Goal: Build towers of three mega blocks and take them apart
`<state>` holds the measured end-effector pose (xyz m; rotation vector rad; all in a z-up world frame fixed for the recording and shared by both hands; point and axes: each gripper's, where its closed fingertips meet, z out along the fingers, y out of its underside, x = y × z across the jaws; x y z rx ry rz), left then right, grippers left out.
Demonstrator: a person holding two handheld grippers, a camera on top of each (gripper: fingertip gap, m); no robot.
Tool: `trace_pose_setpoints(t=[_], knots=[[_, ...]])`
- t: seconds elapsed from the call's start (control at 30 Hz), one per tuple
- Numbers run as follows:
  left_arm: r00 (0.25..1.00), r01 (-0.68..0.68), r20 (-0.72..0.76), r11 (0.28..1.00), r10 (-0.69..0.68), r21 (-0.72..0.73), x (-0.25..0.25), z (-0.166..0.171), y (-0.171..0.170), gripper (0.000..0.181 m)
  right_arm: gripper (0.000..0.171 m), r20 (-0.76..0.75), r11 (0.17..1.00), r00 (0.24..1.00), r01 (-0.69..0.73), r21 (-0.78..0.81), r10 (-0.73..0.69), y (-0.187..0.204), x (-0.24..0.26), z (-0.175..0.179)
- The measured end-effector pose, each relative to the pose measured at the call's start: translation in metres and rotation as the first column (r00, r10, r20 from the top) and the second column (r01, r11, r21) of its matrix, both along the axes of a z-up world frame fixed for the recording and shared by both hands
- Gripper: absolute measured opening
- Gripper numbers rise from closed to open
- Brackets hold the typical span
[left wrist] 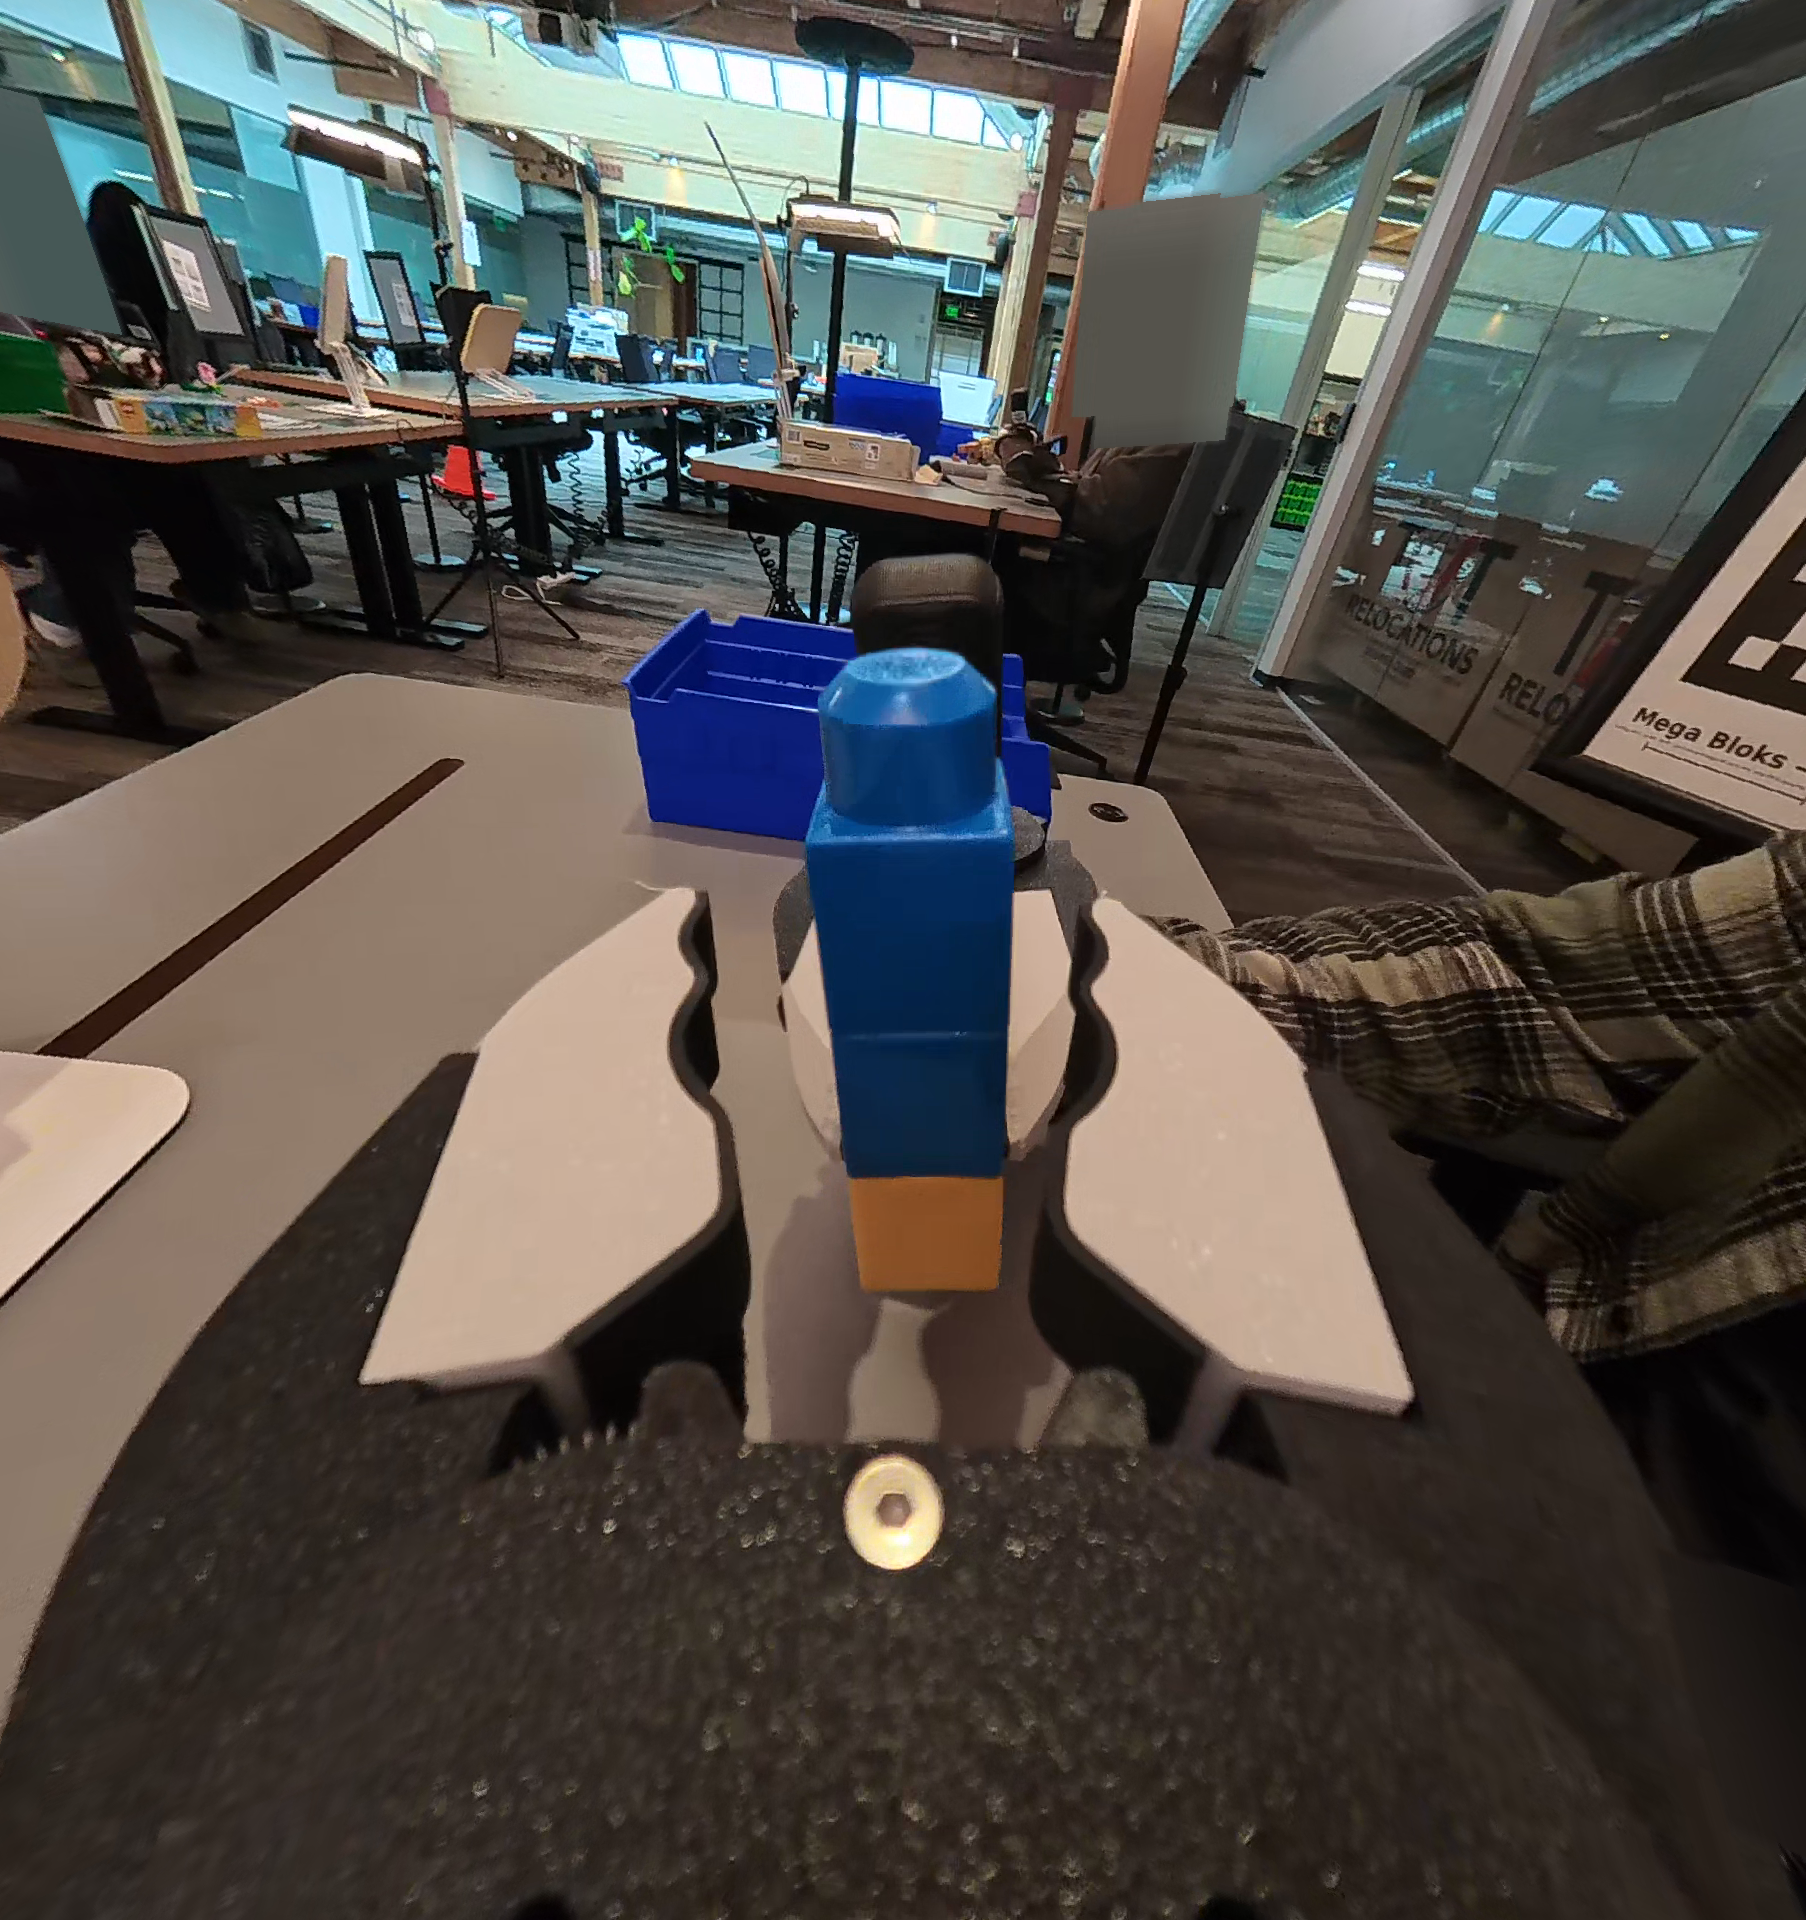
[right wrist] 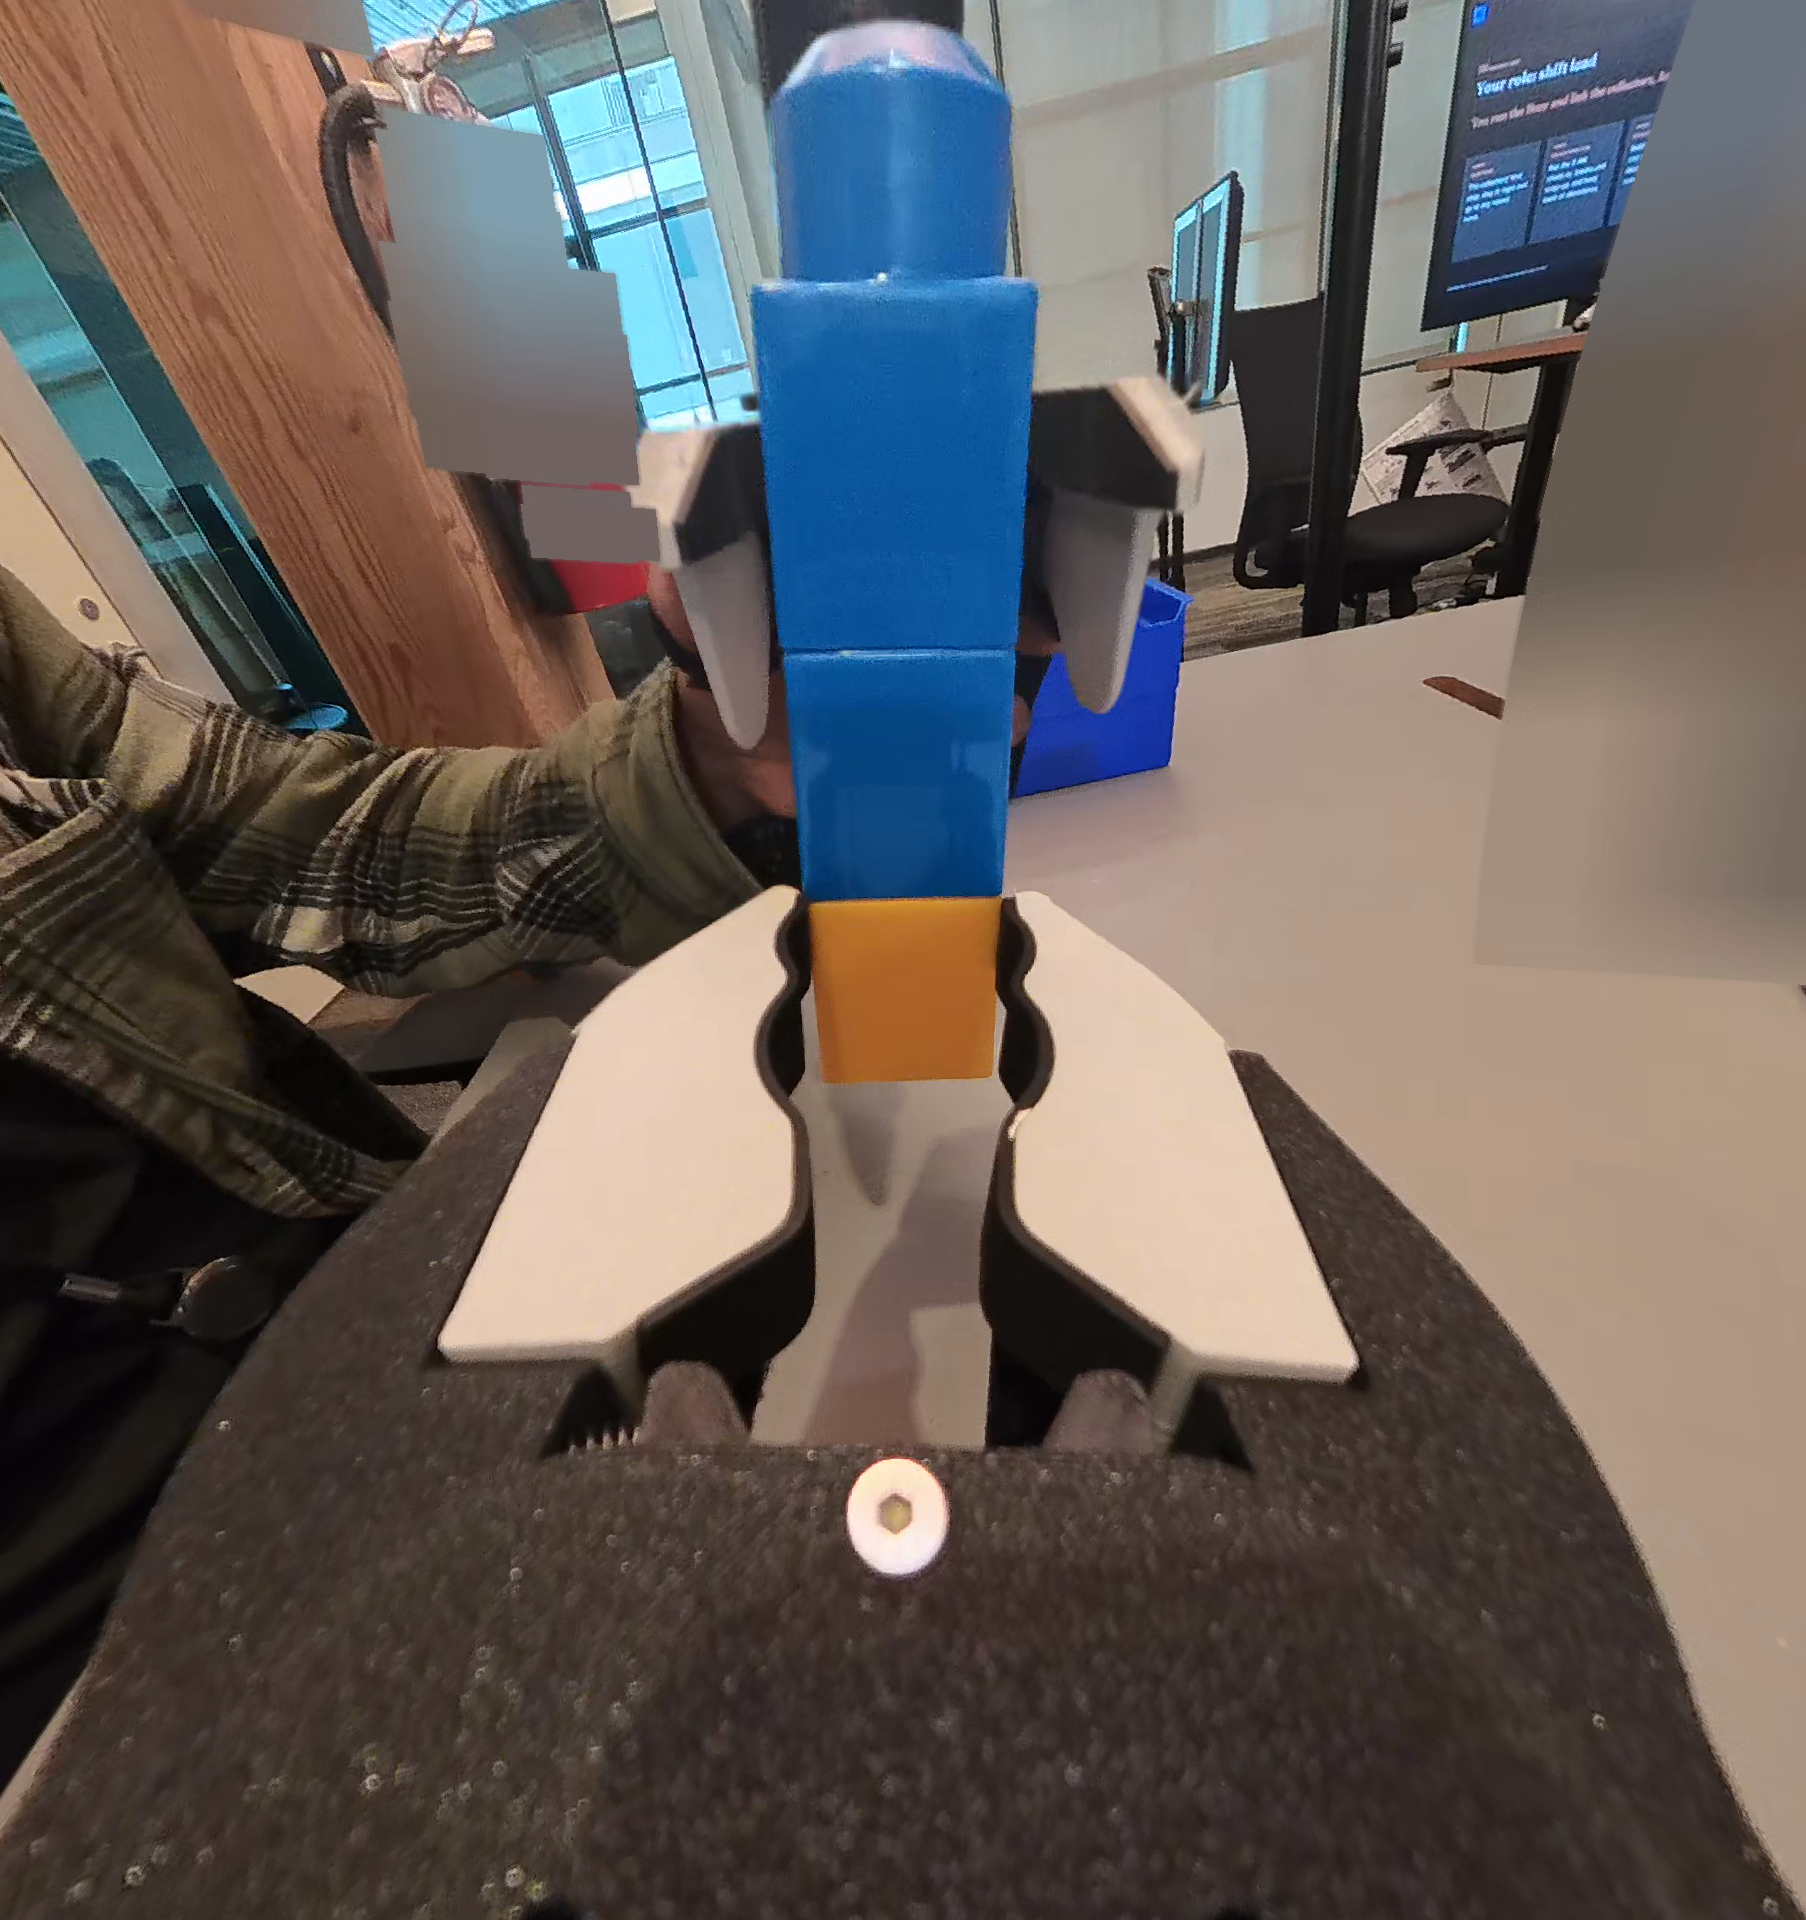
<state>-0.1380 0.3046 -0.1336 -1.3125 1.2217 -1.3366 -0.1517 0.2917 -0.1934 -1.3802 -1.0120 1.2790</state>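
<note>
A tower of three mega blocks stands on the grey table (left wrist: 255, 1039): an orange block (left wrist: 928, 1231) at the bottom, a blue block (left wrist: 920, 1101) in the middle and a blue block (left wrist: 914, 894) with a round stud on top. My left gripper (left wrist: 897, 906) is open, its fingers wide on either side of the tower and clear of it. My right gripper (right wrist: 904, 914) is shut on the orange block (right wrist: 904, 987) from the opposite side. Its white fingers (left wrist: 1044, 997) show behind the tower in the left wrist view. The left gripper (right wrist: 920, 712) shows beyond the blue blocks (right wrist: 894, 468).
A blue plastic bin (left wrist: 733, 727) sits on the table behind the tower and also shows in the right wrist view (right wrist: 1107, 717). A white pad (left wrist: 47, 1143) lies at the left. A framed checker-pattern board (left wrist: 1761, 623) leans at the right. A plaid sleeve (left wrist: 1450, 997) reaches in from the right. The left gripper's tips are roughly 6 cm from the right gripper's.
</note>
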Motion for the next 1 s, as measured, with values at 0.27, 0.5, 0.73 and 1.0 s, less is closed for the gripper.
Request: trace_pose_setpoints(t=[0.27, 0.5, 0.73, 1.0], knots=[[1.0, 0.013, -0.028, 1.0, -0.013, -0.016, 0.001, -0.015, -0.006, 0.068, 0.034, -0.03, 1.0, 0.999, 0.017, -0.001, -0.017, 0.0, 0.01, 0.006], [0.996, 0.036, -0.085, 0.999, -0.038, -0.029, 0.003, -0.04, -0.014, 0.064, 0.034, -0.052, 1.0, 0.999, 0.014, 0.001, -0.014, -0.001, 0.011, 0.012], [0.993, 0.052, -0.105, 0.998, -0.056, -0.042, 0.005, -0.052, -0.016, 0.058, 0.033, -0.07, 1.0, 0.998, 0.01, 0.002, -0.01, -0.001, 0.012, 0.018], [0.993, 0.049, -0.104, 0.998, -0.053, -0.045, 0.008, -0.057, -0.016, 0.054, 0.034, -0.077, 1.0, 0.997, 0.002, 0.003, -0.002, -0.002, 0.009, 0.021]])
